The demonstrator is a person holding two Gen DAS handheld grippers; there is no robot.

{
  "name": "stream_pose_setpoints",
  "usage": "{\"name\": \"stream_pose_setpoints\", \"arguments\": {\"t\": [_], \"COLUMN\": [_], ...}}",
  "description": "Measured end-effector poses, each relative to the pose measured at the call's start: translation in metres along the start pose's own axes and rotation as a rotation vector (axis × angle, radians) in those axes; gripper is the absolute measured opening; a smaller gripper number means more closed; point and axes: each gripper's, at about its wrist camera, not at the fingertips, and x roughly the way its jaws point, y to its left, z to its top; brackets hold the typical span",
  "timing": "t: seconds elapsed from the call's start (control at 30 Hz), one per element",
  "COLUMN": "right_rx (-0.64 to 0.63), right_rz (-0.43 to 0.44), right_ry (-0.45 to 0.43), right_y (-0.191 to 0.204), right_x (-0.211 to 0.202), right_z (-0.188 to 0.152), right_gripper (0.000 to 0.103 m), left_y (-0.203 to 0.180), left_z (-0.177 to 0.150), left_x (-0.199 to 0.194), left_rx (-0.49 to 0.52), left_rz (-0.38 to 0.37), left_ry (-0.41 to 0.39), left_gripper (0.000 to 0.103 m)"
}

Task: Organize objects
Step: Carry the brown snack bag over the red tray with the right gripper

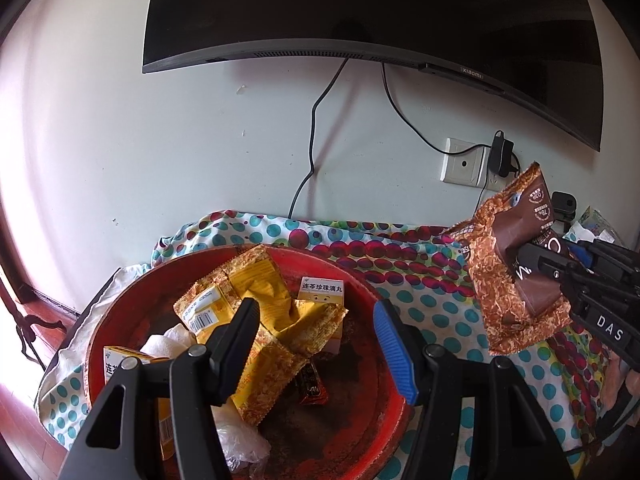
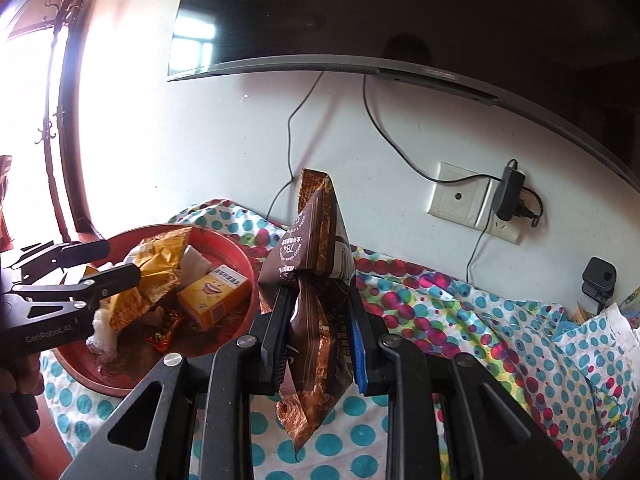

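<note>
Right gripper (image 2: pixel 316 344) is clamping a brown snack bag (image 2: pixel 316 280) above the dotted cloth (image 2: pixel 460 320). Left gripper (image 1: pixel 316 336) is hovering wide over the red bowl's (image 1: pixel 360 276) yellow packets (image 1: pixel 260 284) and boxes (image 1: pixel 322 290).

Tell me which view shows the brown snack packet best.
The left wrist view: the brown snack packet appears nearly whole, side-on, pinched by the right gripper. The right wrist view shows it edge-on, its middle hidden between the fingers.
</note>
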Motion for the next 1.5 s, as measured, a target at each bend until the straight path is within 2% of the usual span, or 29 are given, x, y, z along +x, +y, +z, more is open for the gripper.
{"name": "stream_pose_setpoints", "arguments": {"t": [0.33, 0.37, 0.6, 0.83, 1.2, 1.5], "right_rx": [-0.020, -0.028, -0.045, -0.033, -0.066, -0.116], "right_rz": [0.115, 0.151, 0.215, 0.286, 0.329, 0.300], "right_ry": [-0.013, -0.010, -0.017, -0.001, 0.061, 0.075], "right_y": [0.041, 0.044, 0.063, 0.081, 0.117, 0.139], "right_x": [-0.004, -0.005, -0.006, -0.002, 0.029, 0.058], "right_z": [0.015, 0.016, 0.021, 0.027, 0.015, 0.017], "right_gripper": [0.023, 0.023, 0.023, 0.023, 0.023, 0.023], "left_y": [0.024, 0.028, 0.055, 0.063, 0.075, 0.088], "left_z": [0.005, 0.005, 0.006, 0.007, 0.003, 0.002], "left_x": [-0.010, -0.012, -0.023, -0.025, -0.023, -0.024], "left_rx": [-0.033, -0.033, -0.057, -0.068, -0.090, -0.130], "left_rz": [0.022, 0.027, 0.061, 0.090, 0.127, 0.138], "left_ry": [-0.012, -0.013, -0.013, -0.016, -0.012, -0.012], "left_gripper": [0.061, 0.061, 0.061, 0.061, 0.061, 0.061]}}
